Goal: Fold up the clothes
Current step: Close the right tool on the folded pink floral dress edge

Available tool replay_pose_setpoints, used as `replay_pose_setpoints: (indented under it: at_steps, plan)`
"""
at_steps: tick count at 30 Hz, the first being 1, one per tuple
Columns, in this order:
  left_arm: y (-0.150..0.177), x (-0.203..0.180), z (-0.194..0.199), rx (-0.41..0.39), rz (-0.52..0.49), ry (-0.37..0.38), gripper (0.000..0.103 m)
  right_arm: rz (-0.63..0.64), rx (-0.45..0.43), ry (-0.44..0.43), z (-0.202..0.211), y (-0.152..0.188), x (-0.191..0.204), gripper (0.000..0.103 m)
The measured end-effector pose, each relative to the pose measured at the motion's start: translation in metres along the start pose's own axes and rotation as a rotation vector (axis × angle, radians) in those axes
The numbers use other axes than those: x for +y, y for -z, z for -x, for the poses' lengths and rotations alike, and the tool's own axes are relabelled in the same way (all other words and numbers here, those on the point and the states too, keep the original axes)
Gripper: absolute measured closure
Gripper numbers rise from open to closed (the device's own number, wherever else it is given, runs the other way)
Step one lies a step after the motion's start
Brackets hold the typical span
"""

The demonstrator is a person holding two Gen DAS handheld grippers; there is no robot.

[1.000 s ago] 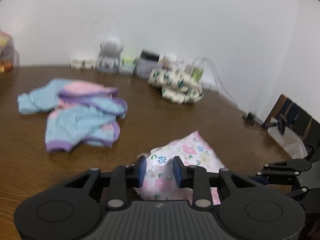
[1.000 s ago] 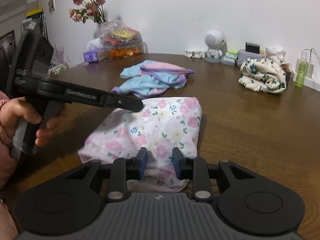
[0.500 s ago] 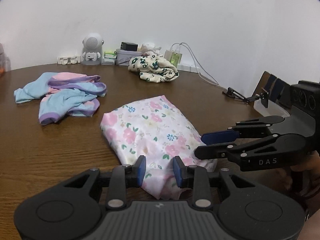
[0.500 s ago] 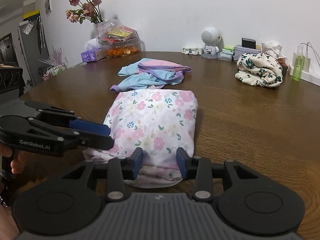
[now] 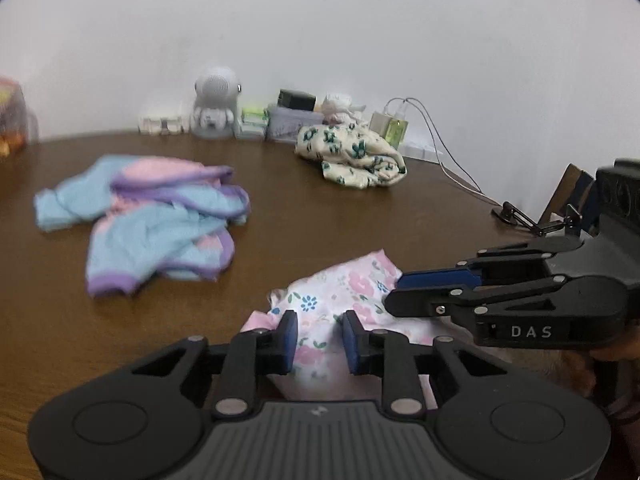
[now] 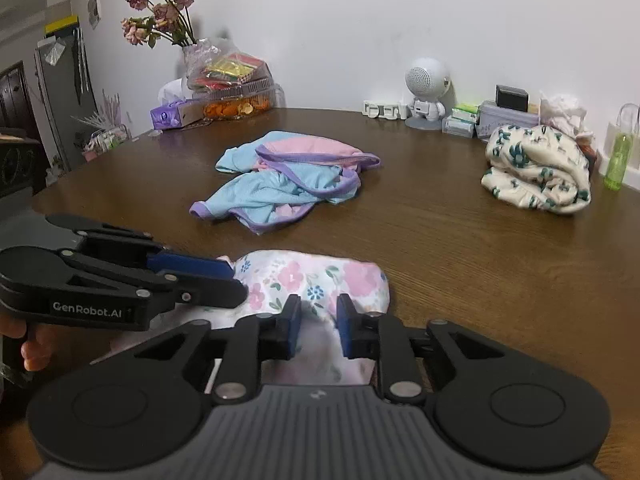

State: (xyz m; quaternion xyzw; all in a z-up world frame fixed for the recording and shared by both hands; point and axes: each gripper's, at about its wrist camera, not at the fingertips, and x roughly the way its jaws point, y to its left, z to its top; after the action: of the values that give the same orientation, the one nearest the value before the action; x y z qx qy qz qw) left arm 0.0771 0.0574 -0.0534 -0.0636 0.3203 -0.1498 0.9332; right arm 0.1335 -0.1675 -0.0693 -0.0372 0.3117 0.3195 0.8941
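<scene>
A: Which garment are they on rn?

B: The pink floral cloth [image 6: 320, 280]. It's bunched on the counter [image 6: 480, 248] right under both tools. The right gripper [image 6: 318, 322] has it directly ahead of its tips, and its pads stand a little apart with fabric showing in the gap (whether they actually bite the cloth, can't tell).

A: And the left?

B: The left gripper [image 5: 318, 334] comes in from the other side, tips over the near edge of the same cloth. Pads are spread a bit too, w/ print visible between them. Can't say it's pinching either.

A: So mid-fold?

B: My guess: either gathering an edge to turn it over, or letting go after a fold. This one look fits both tbh.

A: Other clothes?

B: The blue-and-pink garment [image 6: 288, 176] lies rumpled well beyond the tips, toward the middle. The cream floral bundle [image 6: 538, 168] sits far ahead to the right, near the wall clutter.

A: What matters for whoever handles it next?

B: Thin, floppy stuff. Both sides need an even hold, or it'll sag and bunch.
</scene>
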Motion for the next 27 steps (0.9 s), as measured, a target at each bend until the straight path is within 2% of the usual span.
replay_pose_setpoints:
  at_steps: [2,6,8,12,14,17,21,24,25,26,27]
  plan:
    - [0.002,0.002,0.001,0.001,-0.003,0.006,0.08,-0.008,0.0,-0.009,-0.001,0.005,0.0,0.089]
    - [0.002,0.002,0.007,-0.016,-0.004,0.006,0.079,-0.037,-0.004,-0.03,0.001,0.01,-0.003,0.089]
    - [0.001,0.0,0.015,-0.046,-0.001,0.011,0.079,-0.051,-0.039,-0.04,0.012,0.007,-0.003,0.087]
    - [0.005,-0.016,0.049,-0.107,-0.042,0.074,0.078,-0.043,-0.114,-0.055,0.048,0.001,0.001,0.085]
    - [0.012,-0.029,0.058,-0.093,-0.086,0.092,0.078,-0.017,-0.101,-0.057,0.057,0.004,0.006,0.085]
    - [0.028,-0.043,0.058,-0.043,-0.147,0.065,0.078,0.02,-0.042,-0.034,0.054,0.013,0.013,0.085]
    - [0.042,-0.041,0.046,0.006,-0.13,0.048,0.078,0.002,0.019,-0.021,0.04,0.027,0.012,0.085]
    - [0.042,-0.037,0.046,0.005,-0.101,0.039,0.076,-0.007,0.017,-0.023,0.039,0.029,0.012,0.081]
    - [0.041,-0.035,0.051,-0.008,-0.081,0.035,0.069,-0.014,0.006,-0.023,0.044,0.028,0.011,0.072]
    - [0.04,-0.033,0.056,-0.022,-0.061,0.03,0.052,-0.021,-0.006,-0.023,0.049,0.027,0.011,0.058]
    - [0.038,-0.032,0.061,-0.035,-0.041,0.025,0.041,-0.031,-0.021,-0.022,0.056,0.026,0.01,0.052]
